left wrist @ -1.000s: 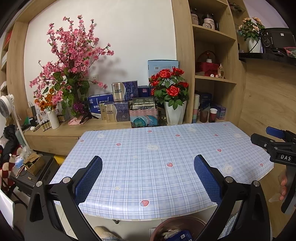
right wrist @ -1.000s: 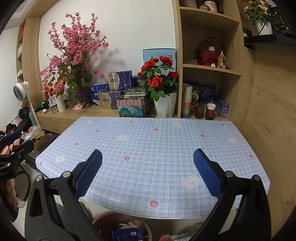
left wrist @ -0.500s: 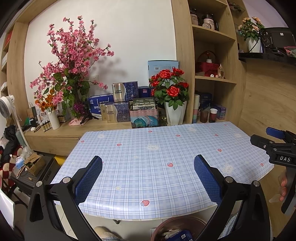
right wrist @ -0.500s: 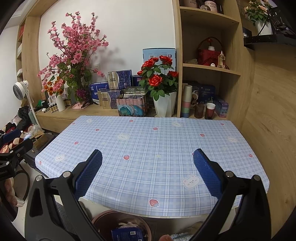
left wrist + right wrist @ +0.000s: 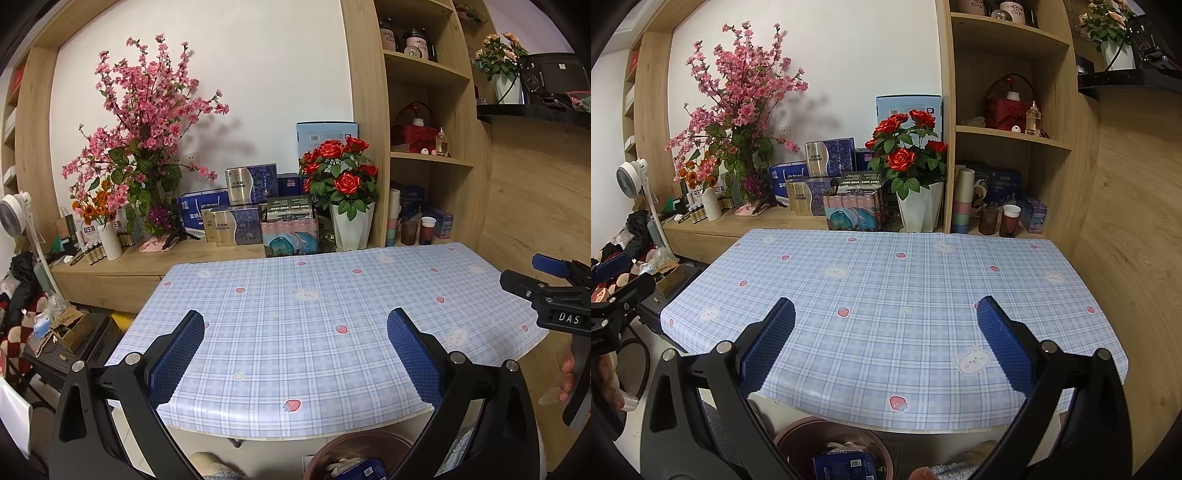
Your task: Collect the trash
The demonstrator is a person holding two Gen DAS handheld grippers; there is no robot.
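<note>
**Both tools empty above a cleared desk, bin below**

Nearest, under the desk's front edge, a brown trash bin (image 5: 831, 446) holds a blue packet and paper. Left tool (image 5: 295, 354) and right tool (image 5: 886, 343) hang wide open, gripping nothing. Beyond, the checked desk (image 5: 905, 280) shows no trash; boxes and flowers line the far shelf

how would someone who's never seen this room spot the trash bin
Start at the table with the blue checked cloth printed with strawberries and bears. Look on the floor under its near edge, below the two open claws: the bin is a round, reddish-brown tub. Unlike anything else down there, it holds crumpled white paper and a dark blue box.
</note>
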